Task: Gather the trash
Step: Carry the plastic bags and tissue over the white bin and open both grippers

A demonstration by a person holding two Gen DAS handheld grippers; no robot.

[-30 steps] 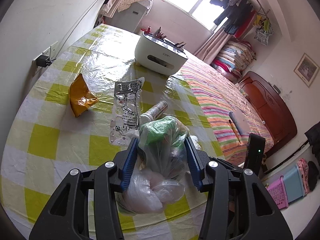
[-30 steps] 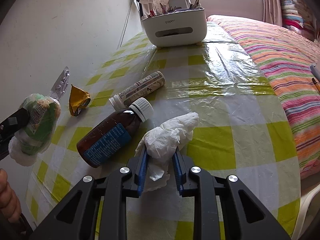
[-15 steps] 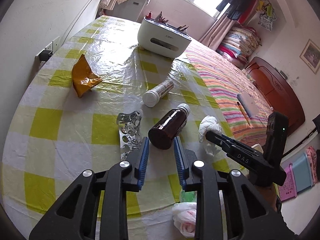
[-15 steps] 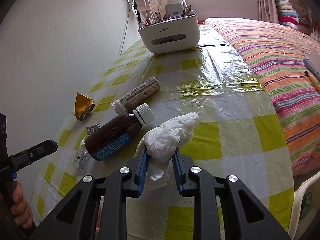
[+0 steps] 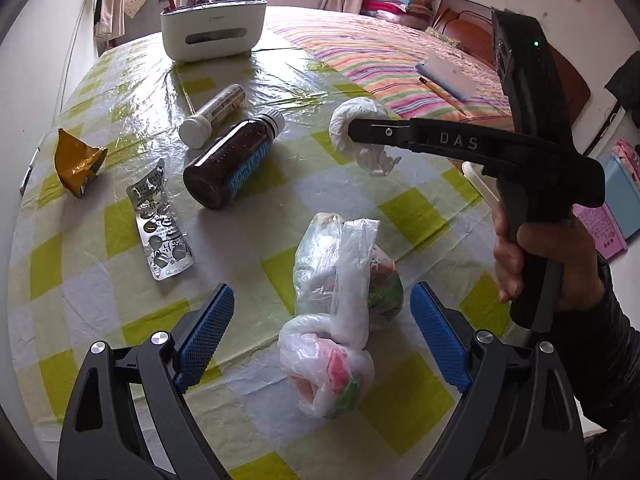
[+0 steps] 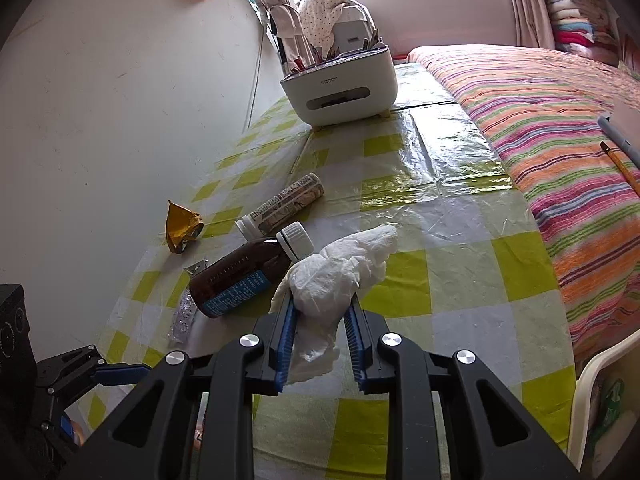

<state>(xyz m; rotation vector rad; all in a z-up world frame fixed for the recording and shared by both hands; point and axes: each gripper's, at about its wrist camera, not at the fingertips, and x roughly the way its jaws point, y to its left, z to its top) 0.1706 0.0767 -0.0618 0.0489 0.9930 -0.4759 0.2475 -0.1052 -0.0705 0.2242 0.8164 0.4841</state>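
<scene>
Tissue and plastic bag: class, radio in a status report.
Right gripper shut on tissue. Left gripper just opened, plastic bag between, untouched. Nothing in the way.

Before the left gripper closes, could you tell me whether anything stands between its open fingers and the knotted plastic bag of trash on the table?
Nothing visible does. The left gripper, whose jaws have just been opening, is wide open with the plastic bag lying between its pads, touching neither. The blister pack and brown bottle lie further off, to the left.
</scene>
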